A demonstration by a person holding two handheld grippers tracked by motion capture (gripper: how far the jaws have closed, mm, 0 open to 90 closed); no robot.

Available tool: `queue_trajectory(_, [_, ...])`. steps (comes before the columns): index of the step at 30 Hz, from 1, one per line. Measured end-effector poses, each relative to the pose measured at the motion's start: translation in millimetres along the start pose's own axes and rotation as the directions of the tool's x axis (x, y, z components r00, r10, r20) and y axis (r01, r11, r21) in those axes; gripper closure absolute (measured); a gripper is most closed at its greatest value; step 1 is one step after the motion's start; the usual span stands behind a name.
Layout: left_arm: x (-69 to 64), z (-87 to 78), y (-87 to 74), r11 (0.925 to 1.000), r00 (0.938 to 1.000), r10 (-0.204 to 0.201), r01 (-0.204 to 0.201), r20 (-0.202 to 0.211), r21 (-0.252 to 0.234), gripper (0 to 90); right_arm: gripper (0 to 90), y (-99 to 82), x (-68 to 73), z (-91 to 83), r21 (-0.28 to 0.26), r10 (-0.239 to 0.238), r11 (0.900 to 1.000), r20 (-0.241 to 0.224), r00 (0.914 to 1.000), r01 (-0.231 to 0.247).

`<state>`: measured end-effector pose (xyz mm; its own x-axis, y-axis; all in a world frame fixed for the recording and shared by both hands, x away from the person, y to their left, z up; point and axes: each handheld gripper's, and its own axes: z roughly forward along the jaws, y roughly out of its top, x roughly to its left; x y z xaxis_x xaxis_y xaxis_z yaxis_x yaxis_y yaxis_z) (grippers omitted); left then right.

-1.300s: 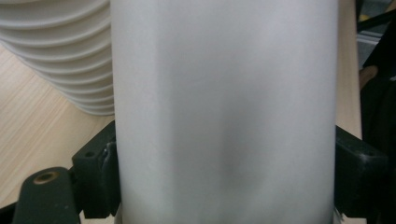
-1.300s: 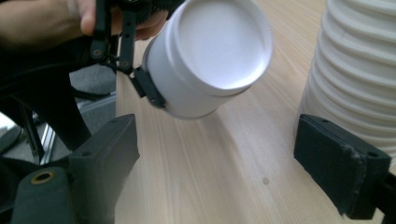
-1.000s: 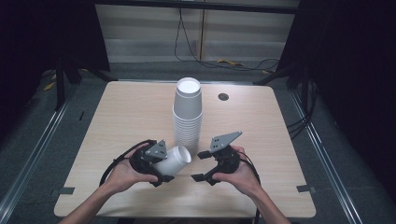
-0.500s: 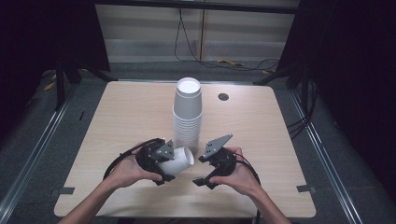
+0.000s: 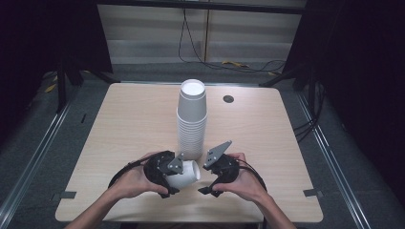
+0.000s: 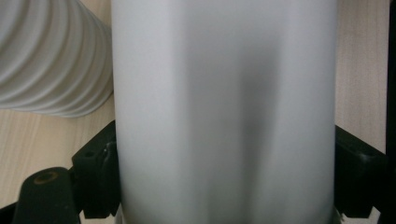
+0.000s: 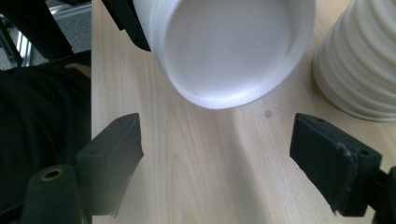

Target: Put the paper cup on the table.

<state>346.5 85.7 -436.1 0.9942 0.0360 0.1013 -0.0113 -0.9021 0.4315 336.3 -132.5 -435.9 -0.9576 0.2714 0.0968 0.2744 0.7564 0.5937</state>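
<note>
Held cup: a single white paper cup [image 5: 184, 174] lies on its side in the air just above the table [image 5: 119, 124], near the front edge, its closed base turned toward the right hand.
Left gripper [image 5: 165, 172]: clamped across the cup's wall; in the left gripper view the black jaws press it from both sides, and the wall looks slightly flattened (a soft cup, so a light squeeze seems wise).
Right gripper [image 5: 210, 183]: jaws spread wide and holding nothing; its own view looks straight at the cup's base [image 7: 233, 46], which sits above and ahead of the gap.
Why this pose: the cup seems to be offered sideways so that the right tongs can close on its base end, probably a handover or a pull-apart. Whether a second cup is nested inside, I cannot tell.
Stack of cups [image 5: 191, 119]: upside down at mid-table, just behind the two hands, close enough to draw from.
Small dark disc [image 5: 228, 98]: set in the tabletop, well apart from the work.
</note>
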Motion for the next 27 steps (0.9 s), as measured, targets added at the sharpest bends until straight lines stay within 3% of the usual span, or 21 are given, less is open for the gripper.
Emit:
queue_trajectory(2, [-2.1, 1.5, 1.0, 1.0, 0.9999, -0.008, 0.008, 0.008, -0.002, 15.2, 17.1, 0.4, 0.4, 1.8, 0.006, -0.005, 1.0, 0.003, 1.0, 0.005])
queue_trajectory(7, [-6.3, 2.3, 5.0, 0.9997, 0.9996, 0.023, -0.023, 0.019, 0.012, 15.3, 17.2, 2.4, 2.3, 5.5, 0.023, -0.013, 0.9996, -0.009, 0.9999, 0.014])
queue_trajectory(12, [-12.3, 6.9, 9.7, 0.9994, 0.9995, 0.026, -0.027, 0.019, 0.024, 15.3, 16.8, 6.4, 4.1, 8.7, 0.035, -0.019, 0.9992, -0.028, 0.9994, 0.02])
queue_trajectory(16, [-14.6, 7.8, 13.0, 0.9973, 0.9978, 0.062, -0.063, 0.024, 0.037, 15.3, 16.7, 9.7, 5.5, 10.9, 0.034, -0.028, 0.999, -0.037, 0.9989, 0.029])
queue_trajectory(22, [-18.0, 10.6, 15.8, 0.9958, 0.9961, 0.081, -0.082, 0.037, 0.039, 15.3, 16.0, 13.5, 8.0, 13.6, 0.024, -0.038, 0.9989, -0.071, 0.9967, 0.04])
queue_trajectory(27, [-18.9, 13.1, 16.9, 0.9964, 0.9962, 0.073, -0.075, 0.048, 0.039, 15.3, 16.1, 15.2, 9.1, 16.5, 0.02, -0.043, 0.9988, -0.096, 0.9945, 0.045])
